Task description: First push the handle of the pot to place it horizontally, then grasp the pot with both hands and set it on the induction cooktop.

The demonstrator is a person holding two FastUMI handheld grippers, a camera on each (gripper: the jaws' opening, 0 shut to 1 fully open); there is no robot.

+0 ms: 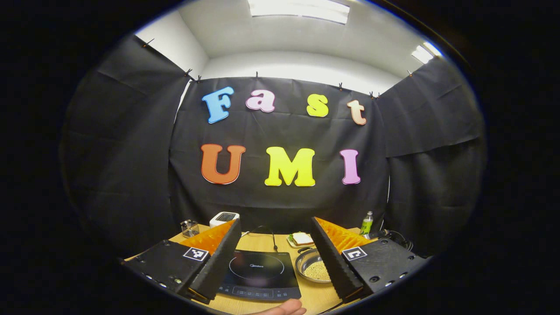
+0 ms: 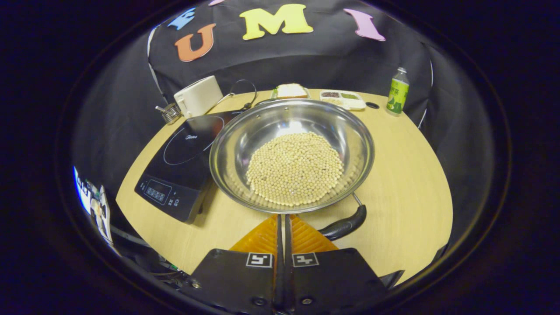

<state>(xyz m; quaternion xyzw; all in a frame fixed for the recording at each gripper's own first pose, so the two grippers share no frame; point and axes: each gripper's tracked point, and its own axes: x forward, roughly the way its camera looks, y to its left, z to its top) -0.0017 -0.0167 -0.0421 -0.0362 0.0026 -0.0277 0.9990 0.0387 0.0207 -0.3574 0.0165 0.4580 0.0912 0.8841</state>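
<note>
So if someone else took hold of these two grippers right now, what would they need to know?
Left gripper: open, held above the table, facing the induction cooktop.
Right gripper: shut, empty, at the pot's near rim beside its handle.
The pot, full of beans, sits on the table right of the cooktop.
Done: nothing certain; the handle angles to the right.
Left: finish pushing the handle, grasp with both, set the pot on the cooktop.

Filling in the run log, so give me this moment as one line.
phase: handle push | left claw: open, raised | right claw: shut, at pot rim beside handle | pot: beside cooktop, overlapping its edge
</note>
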